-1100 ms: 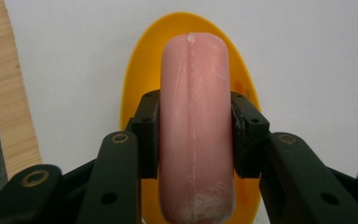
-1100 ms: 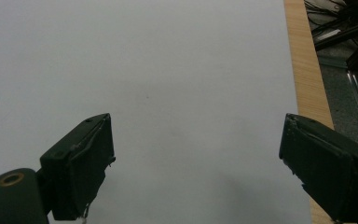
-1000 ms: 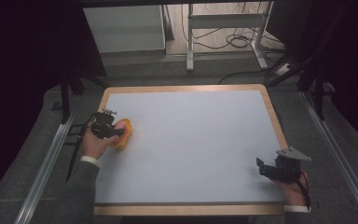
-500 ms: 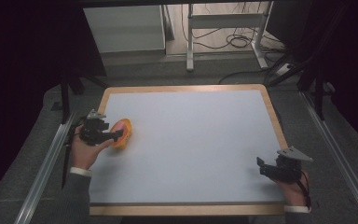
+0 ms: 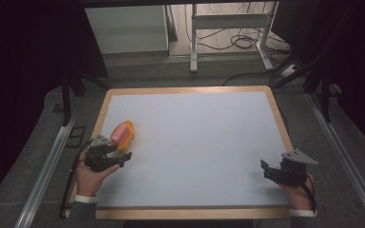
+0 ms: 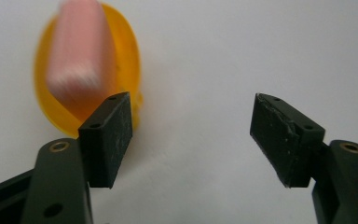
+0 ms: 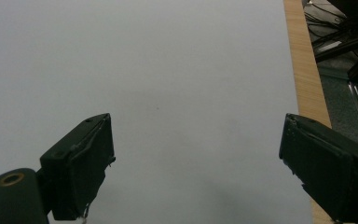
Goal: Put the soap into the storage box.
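A small orange dish [image 5: 126, 130] with a pink block [image 5: 119, 134] lying in it sits on the white table top [image 5: 195, 142], toward the left edge and about midway between near and far. In the left gripper view the dish [image 6: 51, 107] and the blurred pink block [image 6: 79, 51] lie just beyond the left jaw, outside the gap. The left gripper [image 5: 119, 159], held in the person's left hand [image 5: 90, 173], is just on the near side of the dish with its jaws spread wide and nothing between them [image 6: 191, 135]. The right gripper [image 5: 266, 170], in the right hand [image 5: 297, 190], rests well apart from the dish at the near right of the table, beside the wooden border [image 5: 285, 137]. Its jaws stand wide and bare over plain white surface [image 7: 196, 168].
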`<state>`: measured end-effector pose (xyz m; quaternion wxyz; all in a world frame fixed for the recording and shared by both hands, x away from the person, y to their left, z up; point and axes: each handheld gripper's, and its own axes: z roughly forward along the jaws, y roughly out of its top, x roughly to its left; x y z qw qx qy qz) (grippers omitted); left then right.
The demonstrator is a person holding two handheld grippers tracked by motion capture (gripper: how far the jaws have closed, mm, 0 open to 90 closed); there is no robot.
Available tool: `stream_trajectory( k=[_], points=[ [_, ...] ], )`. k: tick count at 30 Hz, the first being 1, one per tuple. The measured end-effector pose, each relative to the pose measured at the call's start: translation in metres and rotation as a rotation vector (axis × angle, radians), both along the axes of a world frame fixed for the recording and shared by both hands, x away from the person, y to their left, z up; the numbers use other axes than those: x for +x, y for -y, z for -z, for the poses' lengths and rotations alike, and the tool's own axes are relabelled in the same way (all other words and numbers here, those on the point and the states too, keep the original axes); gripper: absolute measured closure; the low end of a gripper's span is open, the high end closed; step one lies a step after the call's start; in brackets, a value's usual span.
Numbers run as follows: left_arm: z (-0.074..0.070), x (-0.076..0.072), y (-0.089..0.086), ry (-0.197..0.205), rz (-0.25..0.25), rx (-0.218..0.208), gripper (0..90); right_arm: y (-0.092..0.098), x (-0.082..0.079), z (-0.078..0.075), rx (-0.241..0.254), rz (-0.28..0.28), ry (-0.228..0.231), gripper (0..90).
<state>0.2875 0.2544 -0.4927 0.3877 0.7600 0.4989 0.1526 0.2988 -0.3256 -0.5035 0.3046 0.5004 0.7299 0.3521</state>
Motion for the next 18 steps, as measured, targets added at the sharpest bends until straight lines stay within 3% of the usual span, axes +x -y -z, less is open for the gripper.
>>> stream_trajectory(
  k=[4,6,9,18],
  points=[
    [0.015,-0.007,-0.002,-0.017,-0.011,-0.024,29.5,-0.004,-0.001,0.0,-0.002,-0.012,0.002,9.8],
    [0.018,-0.006,-0.002,-0.034,-0.001,-0.001,28.7,-0.006,-0.001,0.0,-0.005,-0.022,0.006,9.8],
    [0.019,-0.005,-0.002,-0.042,0.005,-0.032,29.2,-0.01,-0.001,0.0,-0.015,-0.029,0.008,9.8],
    [0.017,-0.006,-0.003,-0.023,0.015,-0.047,28.6,-0.011,-0.003,-0.001,-0.009,-0.032,0.024,9.8]
  ],
)
